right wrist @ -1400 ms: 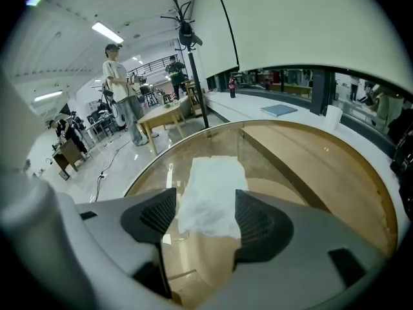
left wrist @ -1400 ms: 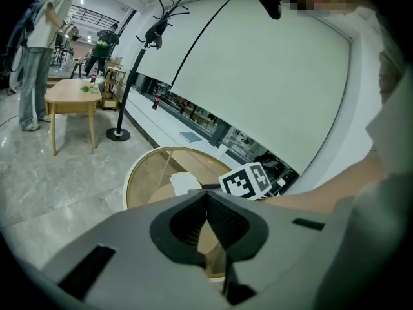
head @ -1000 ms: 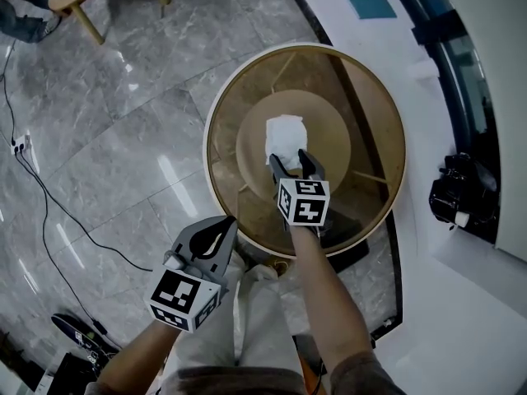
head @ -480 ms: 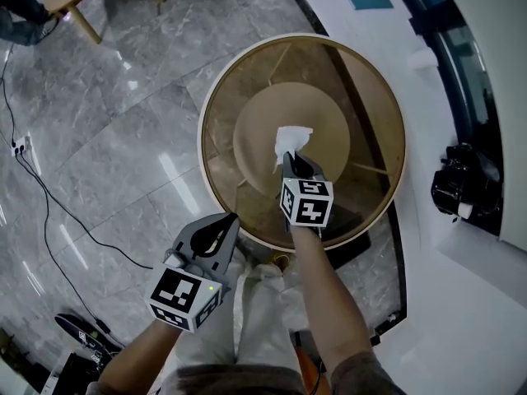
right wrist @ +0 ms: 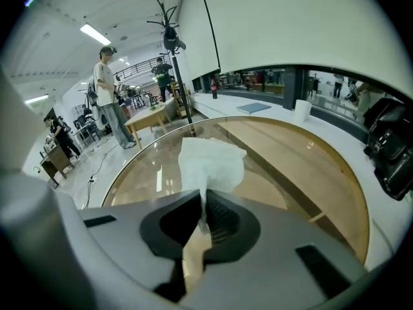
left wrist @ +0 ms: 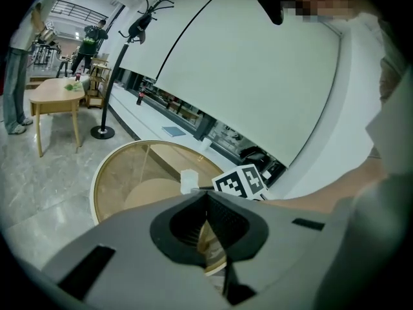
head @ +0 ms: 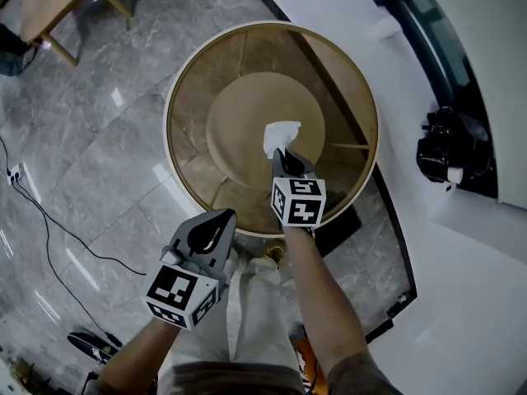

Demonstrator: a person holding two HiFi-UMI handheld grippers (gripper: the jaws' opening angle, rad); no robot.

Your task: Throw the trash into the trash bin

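The right gripper (head: 281,156), at the centre of the head view, is clamped on the lower edge of a crumpled white tissue (head: 280,135). The tissue sticks out just beyond the jaw tips, toward the top of the frame, over the round glass table (head: 169,130) (contact with the glass is unclear). The left gripper (head: 219,219), lower left, has its jaws together with nothing between them.
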